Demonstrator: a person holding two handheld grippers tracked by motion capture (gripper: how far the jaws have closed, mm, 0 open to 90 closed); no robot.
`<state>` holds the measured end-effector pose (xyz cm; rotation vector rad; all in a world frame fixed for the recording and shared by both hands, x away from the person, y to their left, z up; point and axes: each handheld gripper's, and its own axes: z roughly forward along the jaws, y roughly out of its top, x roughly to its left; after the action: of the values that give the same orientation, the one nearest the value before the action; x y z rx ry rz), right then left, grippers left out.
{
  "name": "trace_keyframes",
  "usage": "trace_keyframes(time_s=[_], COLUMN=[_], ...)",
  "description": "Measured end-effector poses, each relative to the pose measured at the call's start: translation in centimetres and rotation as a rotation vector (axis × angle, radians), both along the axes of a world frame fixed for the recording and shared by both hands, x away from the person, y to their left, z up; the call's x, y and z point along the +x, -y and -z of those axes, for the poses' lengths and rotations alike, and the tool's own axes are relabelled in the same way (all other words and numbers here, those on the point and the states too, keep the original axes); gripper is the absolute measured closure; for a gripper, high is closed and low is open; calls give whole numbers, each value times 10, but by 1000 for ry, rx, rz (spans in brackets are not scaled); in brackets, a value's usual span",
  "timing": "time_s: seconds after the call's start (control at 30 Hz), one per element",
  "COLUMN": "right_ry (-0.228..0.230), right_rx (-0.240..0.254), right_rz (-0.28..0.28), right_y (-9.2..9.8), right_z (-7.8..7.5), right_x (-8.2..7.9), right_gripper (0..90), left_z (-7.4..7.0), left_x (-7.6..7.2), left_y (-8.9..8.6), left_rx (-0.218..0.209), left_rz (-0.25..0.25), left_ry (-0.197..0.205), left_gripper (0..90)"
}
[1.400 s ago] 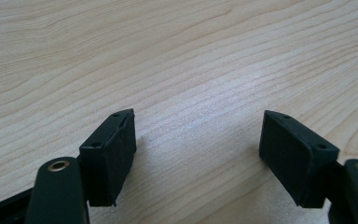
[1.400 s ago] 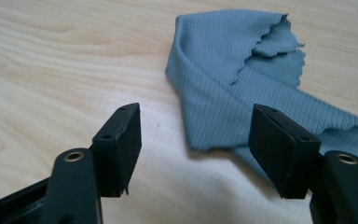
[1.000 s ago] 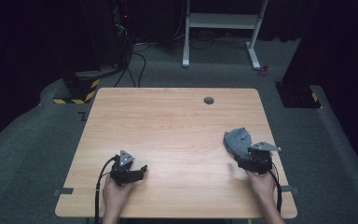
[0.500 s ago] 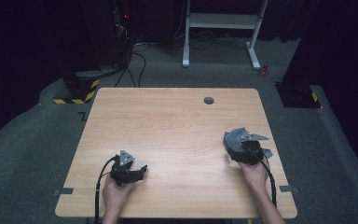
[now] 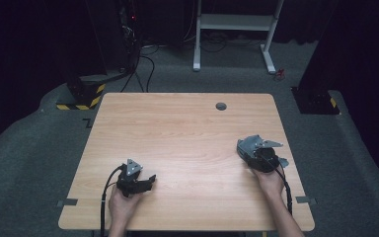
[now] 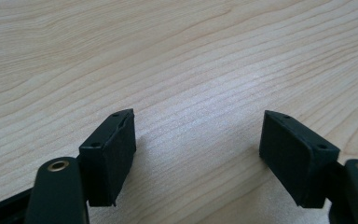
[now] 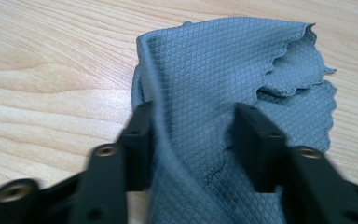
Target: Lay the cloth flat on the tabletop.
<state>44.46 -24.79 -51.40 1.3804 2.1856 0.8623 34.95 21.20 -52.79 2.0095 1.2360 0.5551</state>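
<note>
A crumpled grey cloth [image 5: 246, 145] with a diamond weave [image 7: 223, 60] lies near the right edge of the wooden table [image 5: 177, 128]. My right gripper [image 5: 259, 154] [image 7: 193, 140] is lowered onto it, one jaw on each side of a raised fold. Its jaws have just been closing with the cloth between them, and a clear gap still separates the pads. My left gripper [image 5: 147, 180] [image 6: 198, 154] rests low over bare wood near the front left, open with nothing between its fingers.
A small dark round grommet [image 5: 221, 105] sits in the table's far edge. Beyond the table stand a white desk frame [image 5: 232, 29] and a yellow-black striped base [image 5: 81, 96] on the grey floor. Cables trail from both grippers toward the front edge.
The right gripper has slid left and slightly down onto the grey cloth, and its jaws have narrowed around a fold. The left gripper has stayed put.
</note>
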Motion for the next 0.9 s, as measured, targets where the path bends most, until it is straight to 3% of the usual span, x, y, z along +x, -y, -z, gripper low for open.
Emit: trace_keyframes(time_s=[0.13, 0.2, 0.5, 0.9], right_ry=[-11, -6, -1, 29], right_rx=[22, 21, 35, 48], right_rz=[-22, -34, -60, -142], right_y=[2, 2, -2, -21], right_z=[-2, -3, -9, -17], right_x=[1, 1, -2, -11], right_gripper=[794, 843, 861, 864], left_z=[0, 0, 0, 0], left_x=[0, 0, 0, 0], left_y=[0, 0, 0, 0], left_rx=[4, 4, 4, 4], left_rz=[2, 2, 2, 2], left_ry=[-2, -1, -1, -2], left_gripper=[274, 273, 273, 274])
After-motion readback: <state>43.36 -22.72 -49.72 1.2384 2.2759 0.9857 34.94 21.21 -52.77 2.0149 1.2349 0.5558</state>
